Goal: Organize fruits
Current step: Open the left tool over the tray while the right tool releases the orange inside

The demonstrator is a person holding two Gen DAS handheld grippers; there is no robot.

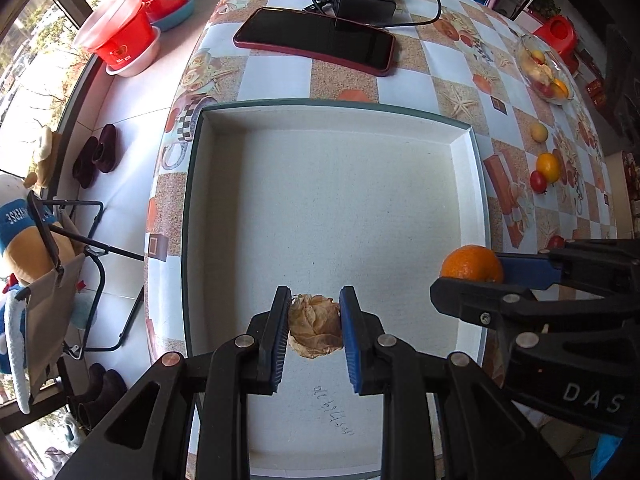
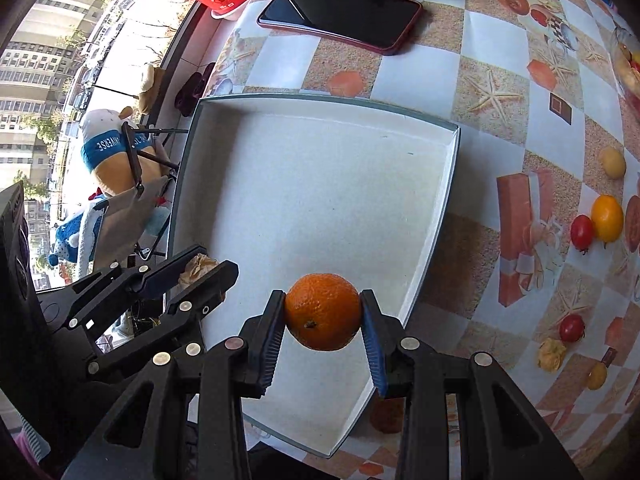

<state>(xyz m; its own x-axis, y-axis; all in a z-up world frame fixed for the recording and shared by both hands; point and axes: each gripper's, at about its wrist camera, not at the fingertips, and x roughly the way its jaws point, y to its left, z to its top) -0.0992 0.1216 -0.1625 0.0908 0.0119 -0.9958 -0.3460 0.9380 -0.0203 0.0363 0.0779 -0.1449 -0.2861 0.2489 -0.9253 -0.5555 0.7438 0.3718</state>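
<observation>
A shallow white tray point(image 1: 468, 136) point(image 2: 448, 184) lies on the patterned tablecloth. My left gripper point(image 1: 315, 326) is shut on a papery husk fruit point(image 1: 316, 330) and holds it over the tray's near part; it also shows in the right wrist view point(image 2: 200, 270). My right gripper point(image 2: 323, 316) is shut on an orange point(image 2: 323, 311) and holds it above the tray's near right edge; the orange also shows in the left wrist view point(image 1: 472, 264). Loose fruits lie on the cloth to the right: a yellow one point(image 2: 607, 218), red ones point(image 2: 582, 232) point(image 2: 572, 328), a pale one point(image 2: 613, 162), another husk fruit point(image 2: 552, 354).
A phone point(image 1: 316, 38) point(image 2: 340, 14) lies beyond the tray, with a charger and cables point(image 1: 364, 2) behind it. A glass bowl of fruit point(image 1: 544, 70) stands at the far right. The table's left edge drops to the floor with red basins point(image 1: 120, 36) and a chair point(image 1: 72, 248).
</observation>
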